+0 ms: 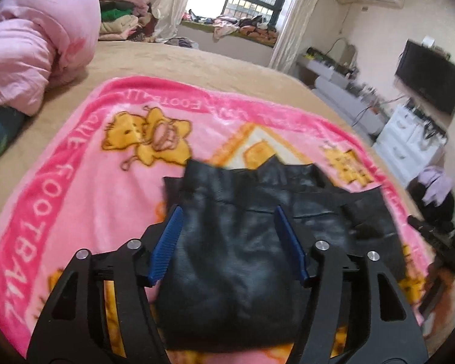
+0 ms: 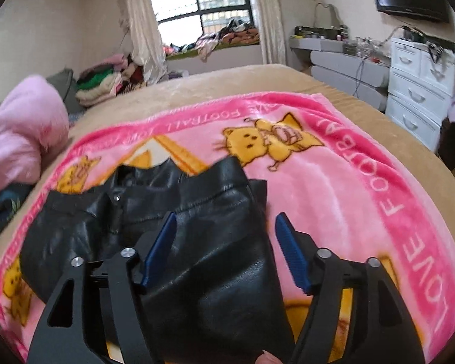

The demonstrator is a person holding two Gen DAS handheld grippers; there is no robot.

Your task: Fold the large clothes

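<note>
Black leather garment point(image 1: 236, 242), glossy and creased, lies in a bunched, partly folded heap on the pink cartoon blanket point(image 1: 75, 188) spread over the tan bed point(image 1: 173, 60). You hold your left gripper point(image 1: 229, 242) low over its near end, blue-padded fingers point(image 1: 166, 245) spread wide to either side of the leather, clasping nothing. Your right gripper point(image 2: 227, 251) hangs just above the garment's right-hand edge, likewise released: its left finger point(image 2: 159, 251) sits over the black leather, its right finger point(image 2: 292, 257) over bare pink blanket. In the right wrist view, the garment point(image 2: 154, 218) shows a stitched seam, a small metal snap and a jagged far edge; the blanket point(image 2: 364, 182) around it carries yellow cat figures and white "LOVE FOOTBALL" lettering along a darker pink border. A fingertip point(image 2: 268, 358) peeks in at the bottom edge between the right gripper's arms. A pink quilt point(image 1: 30, 45) is heaped at the left of the bed. Beyond, a white drawer unit point(image 2: 418, 91), drawers closed, has cables and clutter on top; a window ledge point(image 2: 215, 42) holds loose clothes, and folded textiles point(image 2: 100, 85) are stacked near the curtain. A dark television point(image 1: 427, 75) hangs on the wall.
</note>
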